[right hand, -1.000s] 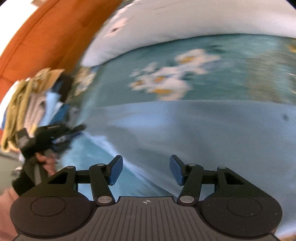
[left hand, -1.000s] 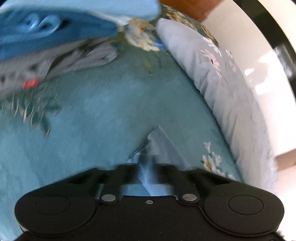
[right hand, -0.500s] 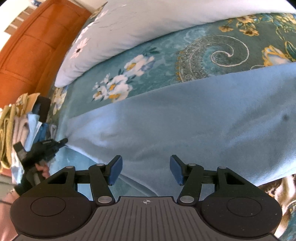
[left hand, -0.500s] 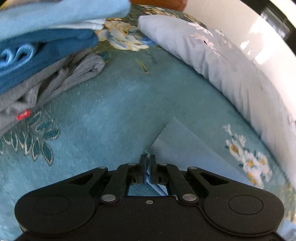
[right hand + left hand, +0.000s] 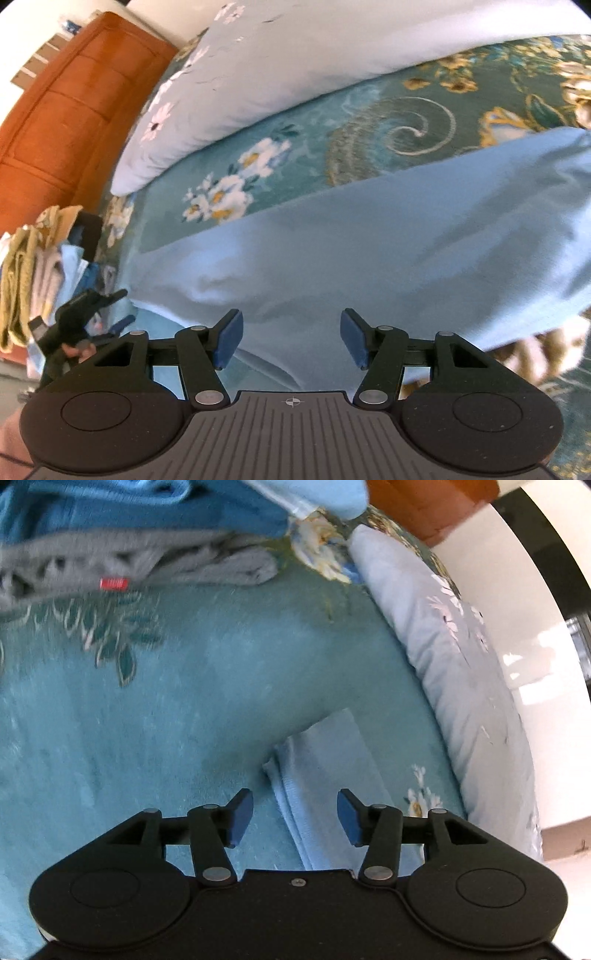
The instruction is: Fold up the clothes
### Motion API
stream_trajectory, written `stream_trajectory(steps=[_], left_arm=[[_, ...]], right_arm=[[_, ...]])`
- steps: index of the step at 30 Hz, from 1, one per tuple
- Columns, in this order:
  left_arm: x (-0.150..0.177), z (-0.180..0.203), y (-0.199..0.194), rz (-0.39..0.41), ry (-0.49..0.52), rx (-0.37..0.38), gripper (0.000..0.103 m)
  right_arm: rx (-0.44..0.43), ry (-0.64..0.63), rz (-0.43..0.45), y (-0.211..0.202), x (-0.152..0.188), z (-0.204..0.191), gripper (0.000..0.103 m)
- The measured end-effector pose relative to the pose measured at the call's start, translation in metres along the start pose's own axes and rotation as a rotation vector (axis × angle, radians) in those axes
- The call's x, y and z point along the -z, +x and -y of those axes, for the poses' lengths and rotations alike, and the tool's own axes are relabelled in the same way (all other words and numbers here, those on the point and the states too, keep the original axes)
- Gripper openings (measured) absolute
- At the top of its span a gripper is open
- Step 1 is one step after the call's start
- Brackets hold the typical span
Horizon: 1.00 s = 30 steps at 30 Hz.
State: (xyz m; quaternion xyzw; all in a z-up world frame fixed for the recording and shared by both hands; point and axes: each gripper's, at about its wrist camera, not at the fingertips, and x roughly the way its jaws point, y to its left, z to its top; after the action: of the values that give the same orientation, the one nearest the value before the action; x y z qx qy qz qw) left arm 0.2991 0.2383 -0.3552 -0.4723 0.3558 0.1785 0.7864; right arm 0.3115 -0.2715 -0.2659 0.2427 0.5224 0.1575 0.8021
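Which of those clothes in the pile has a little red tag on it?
The grey garment at the bottom of the pile: its red tag sits at its edge. The blue pieces stacked above show none.

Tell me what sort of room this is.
Most likely a bedroom: the light blue garment lies on a bed's teal floral blanket, with a pale pillow along its edge, a wooden headboard, and a pile of clothes.

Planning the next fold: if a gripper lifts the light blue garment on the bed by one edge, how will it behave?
The light blue soft cloth garment lies draped with wrinkles, so it will probably hang limp. Its thin folded edge suggests little weight. It may drag across the teal floral bedspread rather than slide freely.
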Motion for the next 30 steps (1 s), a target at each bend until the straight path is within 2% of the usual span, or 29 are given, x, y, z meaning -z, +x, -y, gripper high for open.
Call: stream_trajectory(steps=[4,6,8,11,15,18,20,26,30], left_arm=[[0.001,-0.006,0.009,0.054,-0.066,0.033,0.043],[0.001,-0.009,0.014,0.068,-0.087,0.027,0.03],[0.003,-0.014,0.015,0.084,-0.112,0.013,0.008],[0.006,-0.02,0.011,0.107,-0.138,0.017,0.004],[0.008,0.002,-0.001,0.148,-0.017,-0.009,0.001],[0.006,0.032,-0.014,0.183,0.1,0.01,0.001],[0.008,0.059,-0.023,0.198,0.212,0.029,0.001],[0.045,0.138,-0.048,0.215,0.468,0.154,0.001],[0.084,0.181,-0.053,0.17,0.554,0.25,0.001]], right_arm=[[0.011,0.022,-0.005,-0.005,0.004,0.009,0.056],[0.01,0.037,-0.007,-0.006,0.005,0.012,0.056],[0.004,0.04,-0.011,-0.004,0.004,0.012,0.056],[0.002,0.011,-0.027,-0.001,-0.001,0.007,0.056],[-0.001,-0.04,-0.028,-0.002,-0.01,-0.001,0.056],[-0.008,-0.049,-0.012,-0.008,-0.016,-0.002,0.056],[-0.01,-0.046,-0.002,-0.011,-0.017,0.001,0.056],[-0.001,-0.002,0.038,-0.031,-0.011,0.021,0.056],[0.012,0.025,0.072,-0.049,-0.003,0.037,0.056]])
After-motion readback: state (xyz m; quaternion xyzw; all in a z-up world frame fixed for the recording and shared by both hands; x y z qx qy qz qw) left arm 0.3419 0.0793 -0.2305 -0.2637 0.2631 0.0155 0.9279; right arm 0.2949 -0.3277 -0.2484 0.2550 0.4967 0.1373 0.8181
